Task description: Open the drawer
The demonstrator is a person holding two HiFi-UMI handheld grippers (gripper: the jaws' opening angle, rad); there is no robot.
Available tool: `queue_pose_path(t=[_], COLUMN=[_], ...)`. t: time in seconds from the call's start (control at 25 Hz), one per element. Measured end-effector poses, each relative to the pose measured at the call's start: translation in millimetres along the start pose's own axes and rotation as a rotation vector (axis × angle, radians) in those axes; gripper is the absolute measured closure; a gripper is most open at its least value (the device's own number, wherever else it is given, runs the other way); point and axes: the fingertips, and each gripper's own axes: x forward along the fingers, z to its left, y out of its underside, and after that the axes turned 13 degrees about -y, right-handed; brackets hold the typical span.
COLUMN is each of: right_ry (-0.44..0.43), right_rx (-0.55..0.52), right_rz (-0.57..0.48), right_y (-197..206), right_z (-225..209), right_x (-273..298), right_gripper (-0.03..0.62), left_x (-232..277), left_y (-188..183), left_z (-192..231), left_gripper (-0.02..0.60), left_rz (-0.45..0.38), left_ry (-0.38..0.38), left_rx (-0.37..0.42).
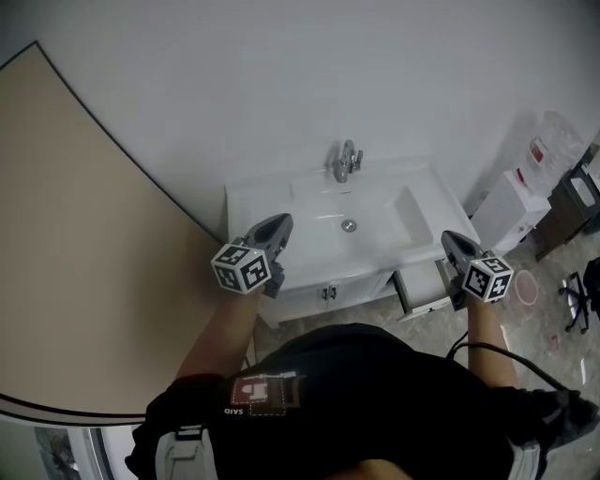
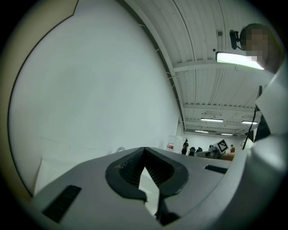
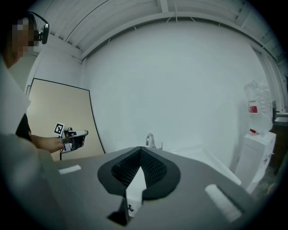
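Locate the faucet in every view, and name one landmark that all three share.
Head view: the faucet is upper centre, at the back of the sink.
Left gripper view: a small pale arch just above the left gripper is probably it; too small to be sure.
Right gripper view: centre, just above the right gripper.
Shared landmark: the beige panel with a dark edge.

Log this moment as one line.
drawer: open | left hand-held gripper: shut, empty | right hand-held gripper: shut, empty | neither touching drawer
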Motion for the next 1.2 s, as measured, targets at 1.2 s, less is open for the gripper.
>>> queue_pose_path(t=[1.2], right_ry=[-0.359], right_rx=[-0.044], right_rz=[0.094], right_y=[-57], right_z=[-108], right_x=[253], right_gripper=[0.594], left_x=[50], left_y=[-39], left_z=[112], left_gripper=[0.583], left_rz=[-0.099], left_ry=[-0.305], left_rx=[-0.093])
